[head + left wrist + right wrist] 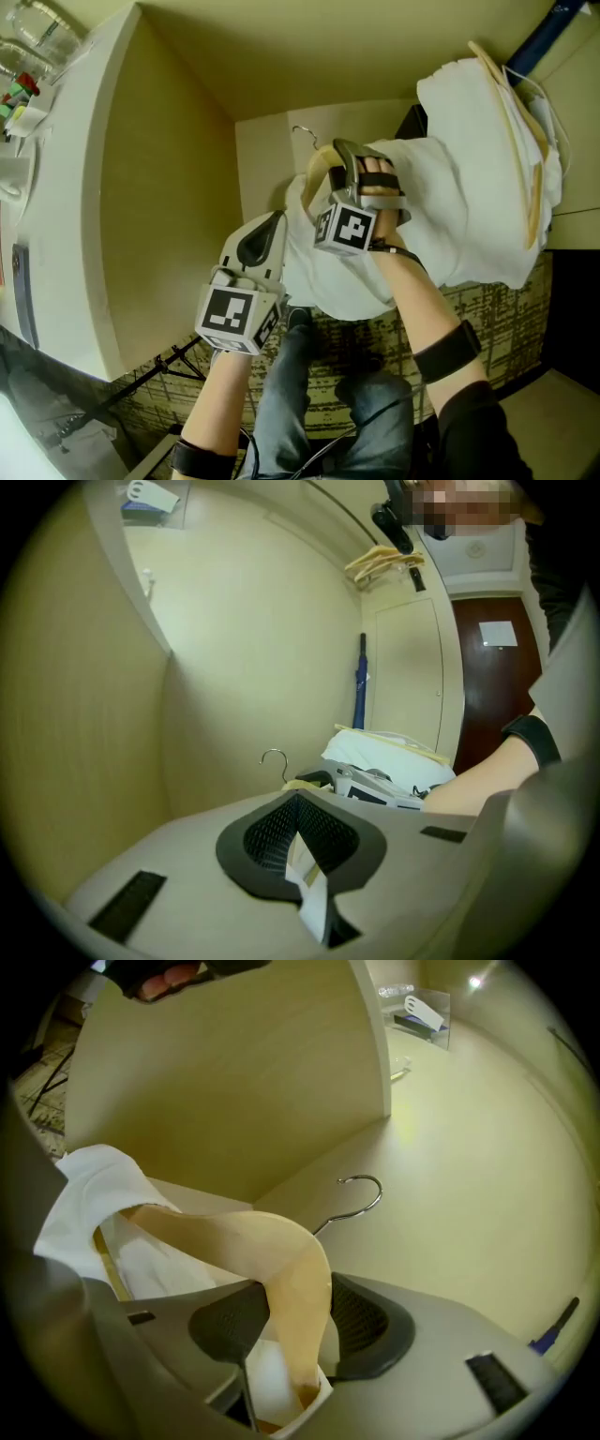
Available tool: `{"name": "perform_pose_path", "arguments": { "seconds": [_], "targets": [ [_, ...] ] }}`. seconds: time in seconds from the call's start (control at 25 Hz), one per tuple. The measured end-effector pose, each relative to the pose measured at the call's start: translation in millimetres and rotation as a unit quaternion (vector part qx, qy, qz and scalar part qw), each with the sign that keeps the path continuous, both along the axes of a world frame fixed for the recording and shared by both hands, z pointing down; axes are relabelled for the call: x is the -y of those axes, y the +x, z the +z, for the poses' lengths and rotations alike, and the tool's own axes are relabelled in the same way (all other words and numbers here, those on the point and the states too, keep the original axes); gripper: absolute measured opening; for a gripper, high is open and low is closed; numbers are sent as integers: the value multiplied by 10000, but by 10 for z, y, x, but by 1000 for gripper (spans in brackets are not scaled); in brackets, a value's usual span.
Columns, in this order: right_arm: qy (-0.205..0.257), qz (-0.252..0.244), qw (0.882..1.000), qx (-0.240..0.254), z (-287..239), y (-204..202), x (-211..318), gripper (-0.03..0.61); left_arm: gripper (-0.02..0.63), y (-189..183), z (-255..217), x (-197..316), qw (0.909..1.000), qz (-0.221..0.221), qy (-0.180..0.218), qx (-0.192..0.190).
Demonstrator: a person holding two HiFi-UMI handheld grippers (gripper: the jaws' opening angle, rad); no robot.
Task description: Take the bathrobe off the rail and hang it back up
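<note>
Right hand-held gripper [339, 157] is clamped on one arm of a wooden hanger [274, 1246]. Its wire hook [362, 1194] is free, touching nothing. The bathrobe [349, 281] is draped on that hanger, off the rail, and hangs in a white mass under the right hand [380, 187], above the person's knees [309, 375]. Some white cloth is caught low between the right jaws, beside the wood.

Left hand-held gripper [273, 230] is clenched, with a fold of the robe's white cloth pinched between its pads. It sits lower and to the left of the right one, at the robe's edge.

Surroundings:
- Beige wardrobe side panel [169, 187] is close on the left of the left gripper, with the back panel [267, 159] right behind the hook. It is a tight corner.
- A second white bundle [478, 141] with wooden hangers [527, 159] on it sits against the robe on the right. Cannot tell if it is the same garment.
- A blue umbrella [548, 33] stands behind that bundle.
- Spare wooden hangers [384, 562] hang high up in the left gripper view, with a brown door [492, 682] to their right.
- Patterned carpet [492, 314] lies below, and tripod legs [159, 370] show at lower left.
- Small items sit on a top shelf [417, 1012].
</note>
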State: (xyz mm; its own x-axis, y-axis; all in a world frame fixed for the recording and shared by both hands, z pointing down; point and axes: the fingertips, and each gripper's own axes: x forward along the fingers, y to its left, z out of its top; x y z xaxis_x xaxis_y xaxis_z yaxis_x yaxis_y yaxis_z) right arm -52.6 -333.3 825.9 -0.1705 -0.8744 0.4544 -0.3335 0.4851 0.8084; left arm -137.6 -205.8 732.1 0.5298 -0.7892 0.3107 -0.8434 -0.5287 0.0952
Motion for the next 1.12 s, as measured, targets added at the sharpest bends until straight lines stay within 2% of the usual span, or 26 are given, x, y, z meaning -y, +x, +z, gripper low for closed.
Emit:
{"name": "perform_pose_path", "arguments": {
  "seconds": [0.28, 0.44, 0.52, 0.64, 0.84, 1.0, 1.04, 1.12],
  "targets": [
    [-110, -182, 9991, -378, 509, -158, 346, 219, 1, -164, 333, 128, 9999, -14, -91, 40],
    [-201, -212, 9988, -380, 739, -227, 470, 221, 1, -200, 479, 213, 9999, 28, -112, 50],
    [-343, -127, 9986, -383, 891, -182, 496, 244, 1, -183, 534, 225, 9999, 74, -134, 58],
    [-538, -33, 9978, -382, 1079, -123, 466, 245, 1, -191, 611, 214, 9998, 105, -153, 101],
    [-472, 33, 9984, -295, 986, -107, 451, 245, 1, -204, 656, 196, 9996, 58, -252, 55],
    [-480, 162, 9987, -29, 769, -77, 419, 231, 1, -161, 589, 177, 9995, 56, -299, 61],
    [-477, 231, 9986, 72, 691, -48, 401, 216, 1, -146, 553, 168, 9995, 58, -290, 67],
    [-479, 383, 9977, 292, 513, 27, 338, 139, 1, -119, 454, 127, 9994, 51, -343, 96]
  ]
}}
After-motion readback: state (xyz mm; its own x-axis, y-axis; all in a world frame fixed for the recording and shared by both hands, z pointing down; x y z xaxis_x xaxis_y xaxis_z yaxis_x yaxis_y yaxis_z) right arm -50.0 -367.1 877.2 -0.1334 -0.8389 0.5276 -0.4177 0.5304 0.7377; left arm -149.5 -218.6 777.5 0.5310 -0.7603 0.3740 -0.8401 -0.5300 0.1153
